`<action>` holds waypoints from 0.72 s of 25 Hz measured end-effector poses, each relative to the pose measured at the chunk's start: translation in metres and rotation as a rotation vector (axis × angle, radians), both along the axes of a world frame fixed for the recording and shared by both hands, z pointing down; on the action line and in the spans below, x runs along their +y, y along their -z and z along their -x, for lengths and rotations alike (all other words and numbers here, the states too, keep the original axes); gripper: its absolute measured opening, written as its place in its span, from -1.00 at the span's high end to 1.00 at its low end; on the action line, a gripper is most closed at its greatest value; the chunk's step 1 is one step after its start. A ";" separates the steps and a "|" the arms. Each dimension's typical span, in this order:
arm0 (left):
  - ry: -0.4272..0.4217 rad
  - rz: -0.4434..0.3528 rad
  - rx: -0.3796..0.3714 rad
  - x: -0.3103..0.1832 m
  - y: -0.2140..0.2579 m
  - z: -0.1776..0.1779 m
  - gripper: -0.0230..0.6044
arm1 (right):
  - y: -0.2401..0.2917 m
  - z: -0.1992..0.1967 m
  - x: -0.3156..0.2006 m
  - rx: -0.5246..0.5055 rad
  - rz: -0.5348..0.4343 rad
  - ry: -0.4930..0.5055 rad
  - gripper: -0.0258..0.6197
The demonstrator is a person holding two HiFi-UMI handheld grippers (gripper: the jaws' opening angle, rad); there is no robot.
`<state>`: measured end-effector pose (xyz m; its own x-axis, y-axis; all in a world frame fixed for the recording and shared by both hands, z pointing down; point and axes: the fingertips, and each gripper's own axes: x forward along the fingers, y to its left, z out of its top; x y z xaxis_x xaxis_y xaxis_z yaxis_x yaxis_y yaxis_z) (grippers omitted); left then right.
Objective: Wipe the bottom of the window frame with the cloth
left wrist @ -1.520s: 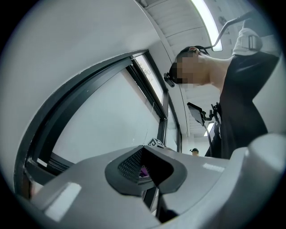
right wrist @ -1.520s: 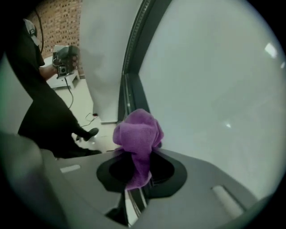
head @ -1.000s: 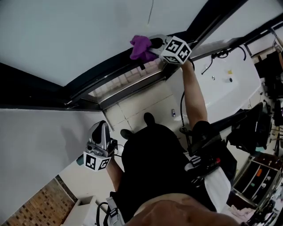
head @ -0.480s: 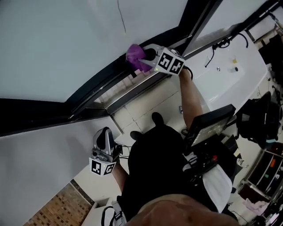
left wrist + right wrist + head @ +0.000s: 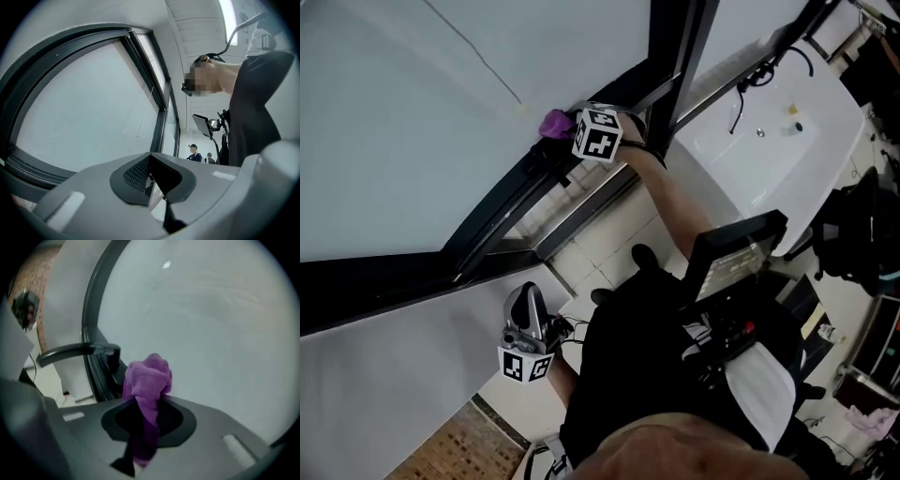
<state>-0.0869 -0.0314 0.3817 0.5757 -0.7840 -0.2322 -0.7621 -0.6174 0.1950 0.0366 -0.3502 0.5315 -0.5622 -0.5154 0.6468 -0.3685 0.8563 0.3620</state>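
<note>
Right gripper view: your right gripper (image 5: 145, 420) has its jaws clamped on a bunched purple cloth (image 5: 146, 378), which sits at the bottom rail of the black window frame (image 5: 511, 192), beneath pale glass. Your left gripper (image 5: 152, 178) hangs low over white floor tiles (image 5: 581, 248), jaws together and empty.

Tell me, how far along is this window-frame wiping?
Done: the purple cloth is already clamped in the right gripper. In hand: the cloth sits at the bottom rail of the window frame, as if mid-wipe. Left: the rail runs on toward the lower left, and no view shows how much of it is clean. The left gripper hangs shut and empty.
</note>
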 end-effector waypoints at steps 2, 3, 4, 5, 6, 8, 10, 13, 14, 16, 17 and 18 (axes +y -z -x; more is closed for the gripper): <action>0.007 -0.003 -0.001 0.000 0.000 -0.001 0.92 | -0.001 0.016 0.009 0.050 -0.048 0.069 0.70; 0.013 -0.005 -0.002 0.000 -0.001 -0.002 0.92 | -0.004 0.021 0.009 0.040 -0.038 0.080 0.72; 0.018 -0.005 -0.002 0.001 -0.001 -0.002 0.92 | -0.008 0.018 0.007 0.022 -0.011 0.066 0.72; 0.021 -0.006 -0.001 0.001 -0.001 -0.003 0.92 | -0.010 0.011 0.002 0.006 0.015 0.034 0.72; 0.023 -0.007 0.001 0.000 0.000 -0.002 0.92 | -0.008 0.001 -0.001 0.001 0.025 -0.002 0.72; 0.026 -0.010 0.005 0.000 0.000 0.001 0.92 | 0.004 -0.011 -0.002 0.019 -0.015 -0.045 0.71; 0.033 -0.006 0.012 0.000 -0.003 0.005 0.92 | 0.016 -0.008 0.004 0.032 -0.077 -0.039 0.71; 0.040 -0.002 0.024 0.000 -0.006 0.006 0.92 | 0.011 0.010 0.015 0.048 -0.125 0.032 0.71; 0.040 -0.003 0.025 0.001 -0.005 0.006 0.92 | 0.007 0.014 0.019 0.054 -0.132 0.059 0.71; 0.042 0.000 0.029 0.001 -0.007 0.009 0.92 | 0.007 0.022 0.039 0.007 -0.111 0.136 0.71; 0.044 0.003 0.034 0.000 -0.008 0.011 0.92 | 0.009 0.027 0.054 -0.033 -0.079 0.197 0.71; 0.046 0.007 0.038 0.000 -0.009 0.012 0.92 | 0.010 0.032 0.072 -0.065 -0.037 0.268 0.71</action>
<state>-0.0988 -0.0318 0.3910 0.5301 -0.8108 -0.2480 -0.7813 -0.5808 0.2285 0.0049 -0.2786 0.5214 -0.7216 -0.3654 0.5880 -0.1543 0.9129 0.3779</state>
